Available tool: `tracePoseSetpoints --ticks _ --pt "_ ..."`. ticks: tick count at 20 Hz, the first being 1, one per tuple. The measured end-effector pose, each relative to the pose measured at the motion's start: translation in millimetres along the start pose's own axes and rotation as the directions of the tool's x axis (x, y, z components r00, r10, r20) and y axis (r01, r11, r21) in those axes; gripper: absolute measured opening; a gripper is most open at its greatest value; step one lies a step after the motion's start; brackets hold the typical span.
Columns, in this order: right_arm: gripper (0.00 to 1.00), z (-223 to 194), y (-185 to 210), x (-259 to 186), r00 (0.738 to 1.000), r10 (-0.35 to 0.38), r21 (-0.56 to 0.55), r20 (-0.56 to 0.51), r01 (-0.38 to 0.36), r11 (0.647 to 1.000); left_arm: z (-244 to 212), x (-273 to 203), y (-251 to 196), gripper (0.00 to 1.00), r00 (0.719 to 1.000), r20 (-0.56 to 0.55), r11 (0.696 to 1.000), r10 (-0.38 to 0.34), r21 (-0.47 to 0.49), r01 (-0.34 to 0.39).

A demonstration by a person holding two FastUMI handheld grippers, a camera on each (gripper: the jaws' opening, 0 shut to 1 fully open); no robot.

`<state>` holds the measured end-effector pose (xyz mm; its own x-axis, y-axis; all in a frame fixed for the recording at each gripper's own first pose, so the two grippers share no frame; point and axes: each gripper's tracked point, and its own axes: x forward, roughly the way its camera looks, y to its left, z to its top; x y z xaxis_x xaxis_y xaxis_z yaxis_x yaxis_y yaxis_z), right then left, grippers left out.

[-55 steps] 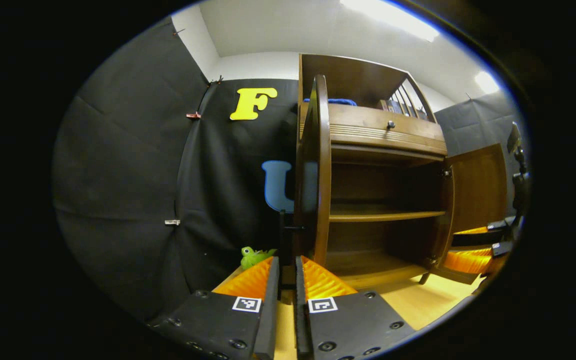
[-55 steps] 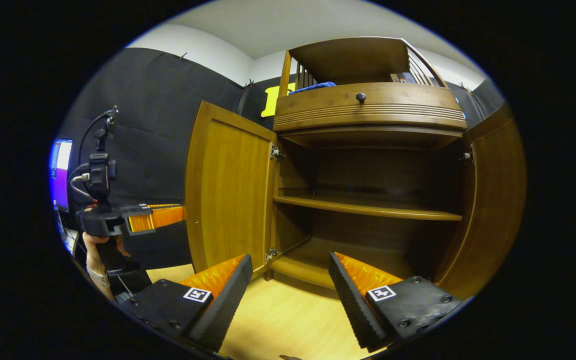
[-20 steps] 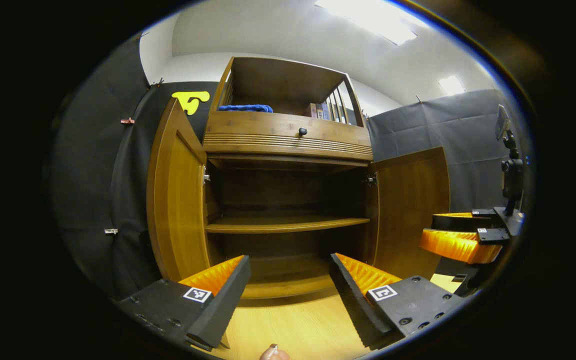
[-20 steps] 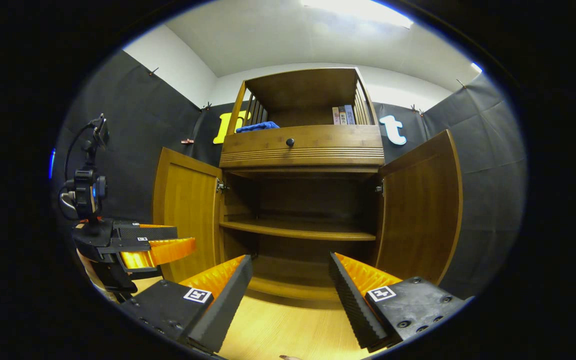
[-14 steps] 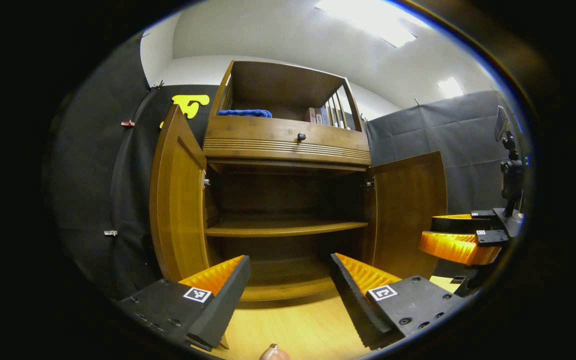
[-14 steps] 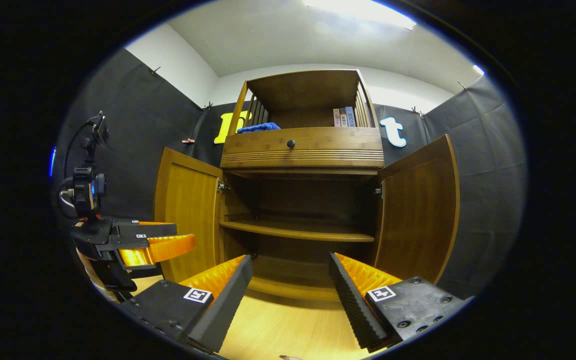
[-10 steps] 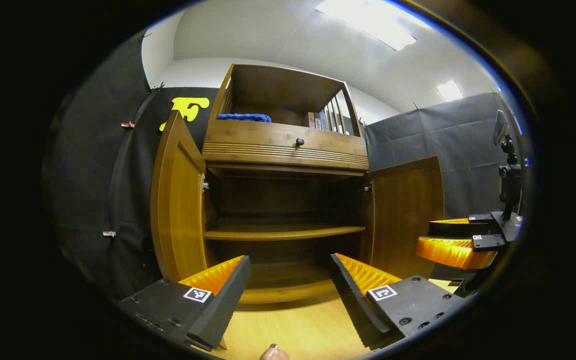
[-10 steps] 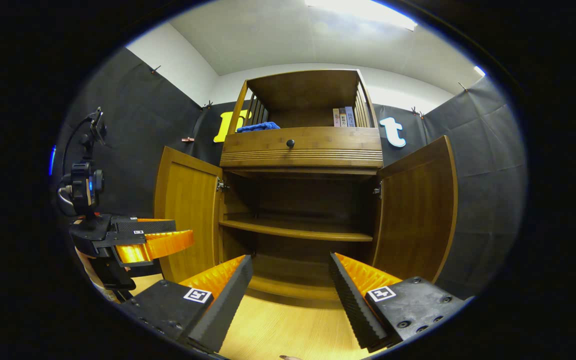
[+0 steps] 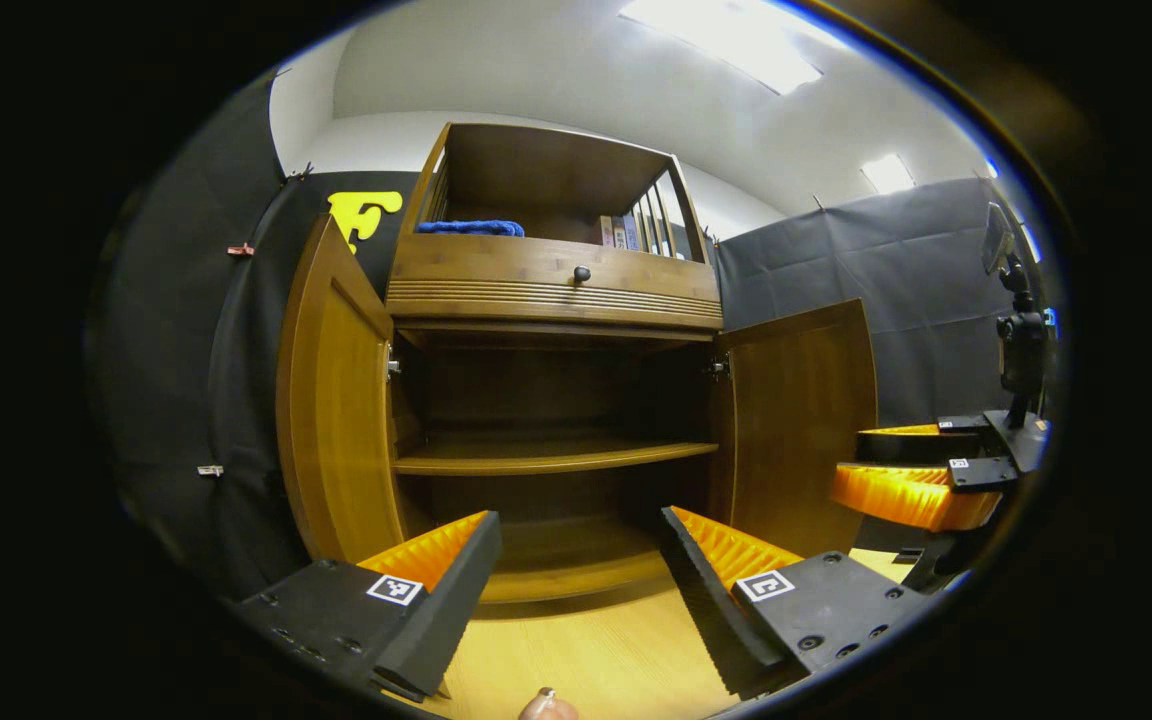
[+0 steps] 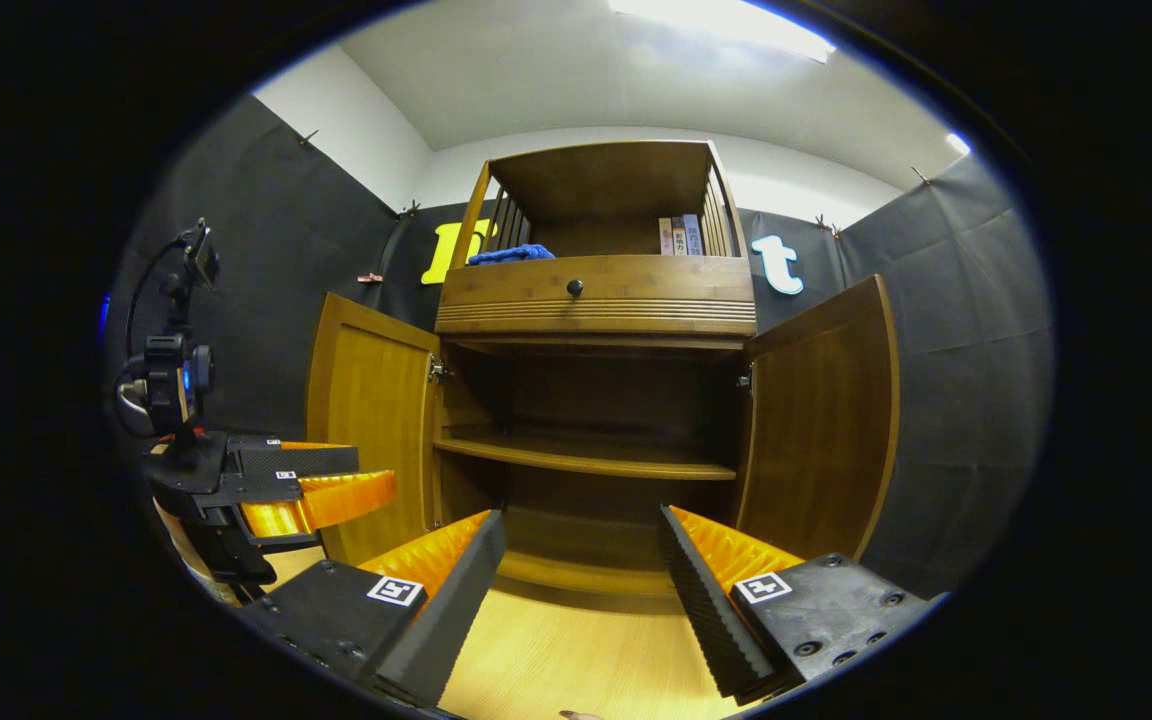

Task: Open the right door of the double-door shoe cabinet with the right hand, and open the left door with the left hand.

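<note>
Shoe cabinet (image 10: 596,300) doors wide open, pale wood floor (image 10: 576,665), both grippers' fingers spread, empty.

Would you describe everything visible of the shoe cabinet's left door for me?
The left door is a flat panel of warm brown wood with a raised frame, swung wide open on metal hinges at the cabinet side. It stands upright, its inner face toward the cameras, also seen in the left gripper view. Nothing touches it; the left gripper hangs in front of it, apart.
</note>
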<state>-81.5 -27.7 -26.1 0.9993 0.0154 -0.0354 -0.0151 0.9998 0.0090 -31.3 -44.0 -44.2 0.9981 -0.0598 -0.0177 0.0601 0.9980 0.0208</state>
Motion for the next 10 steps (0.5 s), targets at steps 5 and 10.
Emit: tracePoseSetpoints --ticks 5,10 --pt "0.99 0.3 -1.1 -5.9 1.000 -0.011 -0.005 -0.008 0.010 1.000 -1.2 0.6 -4.1 1.00 1.000 -0.001 1.000 -0.013 -0.004 0.013" --pt "0.99 2.0 -2.2 -6.6 1.000 -0.012 -0.005 -0.005 0.012 1.000 -1.3 1.4 -6.4 1.00 1.000 0.000 1.000 -0.017 -0.001 0.017"
